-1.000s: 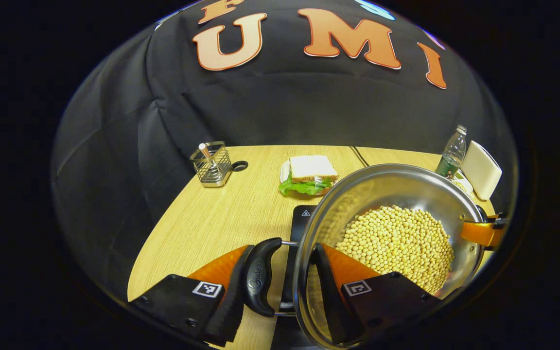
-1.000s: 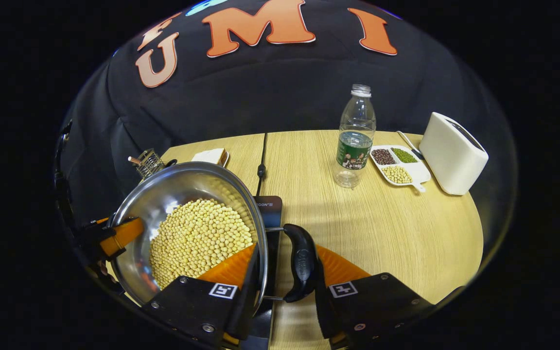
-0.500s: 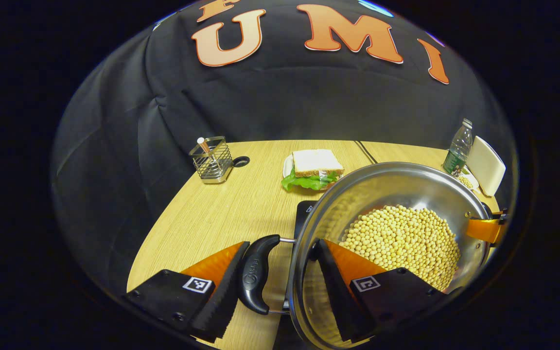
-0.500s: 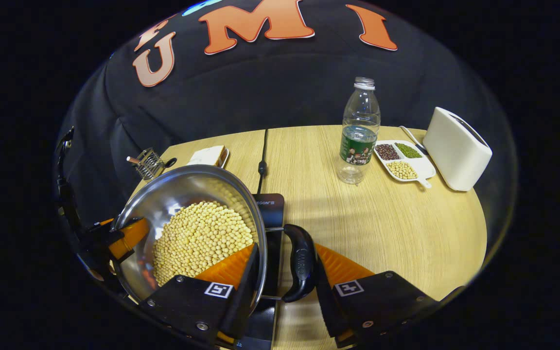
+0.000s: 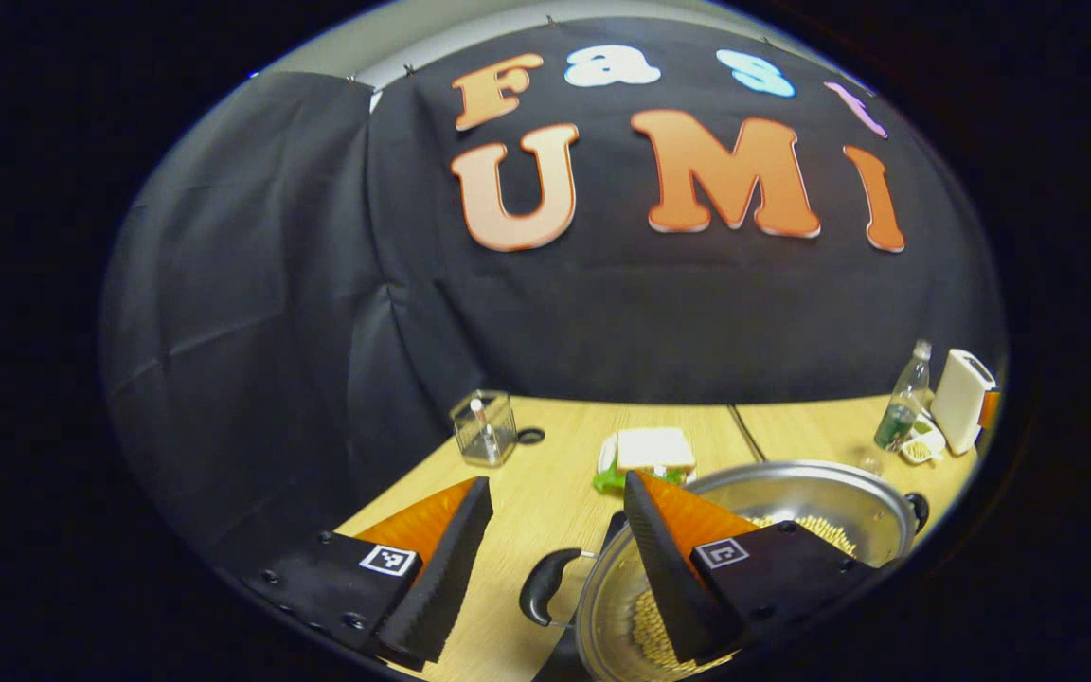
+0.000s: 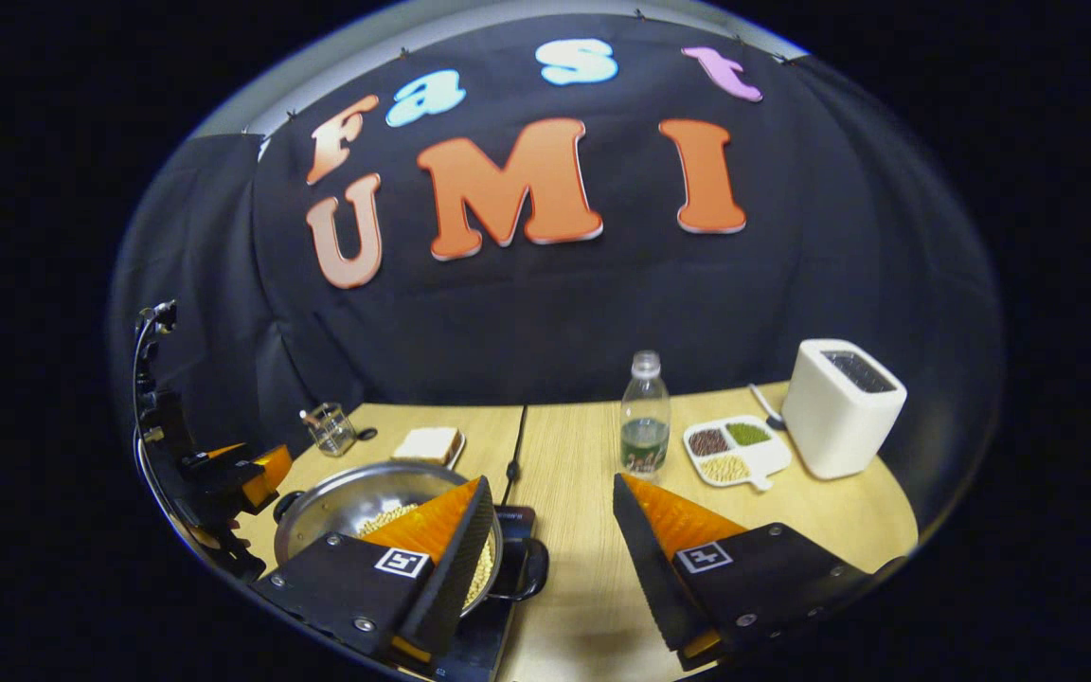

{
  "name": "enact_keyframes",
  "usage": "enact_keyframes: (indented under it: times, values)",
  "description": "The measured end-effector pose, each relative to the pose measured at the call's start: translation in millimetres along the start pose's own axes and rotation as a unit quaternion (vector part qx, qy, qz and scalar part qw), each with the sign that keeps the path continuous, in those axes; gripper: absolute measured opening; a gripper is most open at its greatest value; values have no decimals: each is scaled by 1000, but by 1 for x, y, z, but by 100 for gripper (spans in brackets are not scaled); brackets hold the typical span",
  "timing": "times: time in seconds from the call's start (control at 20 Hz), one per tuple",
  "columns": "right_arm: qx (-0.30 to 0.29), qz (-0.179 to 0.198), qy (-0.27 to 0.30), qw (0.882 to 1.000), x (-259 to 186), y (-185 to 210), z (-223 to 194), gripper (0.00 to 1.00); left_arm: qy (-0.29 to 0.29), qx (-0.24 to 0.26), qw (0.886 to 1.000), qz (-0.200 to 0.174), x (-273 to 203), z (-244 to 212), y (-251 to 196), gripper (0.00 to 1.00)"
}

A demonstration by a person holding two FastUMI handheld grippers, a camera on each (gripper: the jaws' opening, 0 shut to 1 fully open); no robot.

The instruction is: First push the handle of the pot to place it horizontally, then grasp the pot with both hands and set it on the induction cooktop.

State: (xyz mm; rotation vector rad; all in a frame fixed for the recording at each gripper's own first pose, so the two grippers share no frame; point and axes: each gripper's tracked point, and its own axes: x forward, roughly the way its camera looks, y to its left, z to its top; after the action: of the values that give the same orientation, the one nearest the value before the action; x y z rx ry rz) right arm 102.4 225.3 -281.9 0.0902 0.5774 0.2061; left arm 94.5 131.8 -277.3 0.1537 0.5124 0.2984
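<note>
A steel pot [image 5: 796,494] holding yellow beans [image 5: 825,532] sits on the black induction cooktop [image 6: 487,642] at the near edge of the wooden table. Its two black side handles stick out level, one at the left [image 5: 540,587] and one at the right [image 6: 532,568]. My left gripper [image 5: 555,559] hovers open above the left handle and the pot's rim, touching neither. Above the right handle my right gripper [image 6: 545,554] stands open too, one finger over the pot and the other over bare table. In the right gripper view, the left gripper [image 6: 247,474] hangs beyond the pot.
A wire holder [image 5: 484,428] and a sandwich on a plate [image 5: 652,450] stand behind the pot. A water bottle [image 6: 645,426], a divided dish of beans [image 6: 733,450] and a white toaster [image 6: 839,407] sit at the right. A black cable [image 6: 512,464] runs back from the cooktop.
Both grippers have let go of the pot's handles, opened wider and risen away from it. The pot now rests lower in both views, on the cooktop.
</note>
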Motion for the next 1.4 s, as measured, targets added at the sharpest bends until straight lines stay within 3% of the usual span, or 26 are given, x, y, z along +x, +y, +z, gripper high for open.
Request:
enact_keyframes:
  times: [0.4, 0.5, 0.55, 0.7, 0.75, 0.85, 1.15, 1.4]
  values:
    - [-67, 11, -136, 988, -84, -23, 92, 89, -138, -40, 989, -48, -83, 121, -37, 91]
    - [-82, 8, -157, 984, -109, -42, 105, 93, -167, -48, 983, -65, -109, 152, -46, 84]
    - [-91, 6, -166, 982, -119, -46, 111, 93, -181, -54, 979, -71, -121, 165, -47, 98]
    - [-116, -6, -195, 974, -142, -59, 129, 98, -219, -66, 969, -88, -158, 197, -51, 98]
    - [-118, -9, -207, 971, -152, -62, 135, 94, -230, -68, 966, -95, -169, 207, -53, 98]
    - [-116, -13, -224, 968, -168, -70, 148, 98, -244, -76, 961, -109, -187, 221, -57, 97]
    - [-116, -35, -258, 958, -206, -101, 181, 95, -273, -85, 949, -130, -234, 253, -62, 97]
    - [-105, -42, -264, 958, -220, -121, 191, 95, -280, -98, 943, -149, -259, 265, -74, 98]
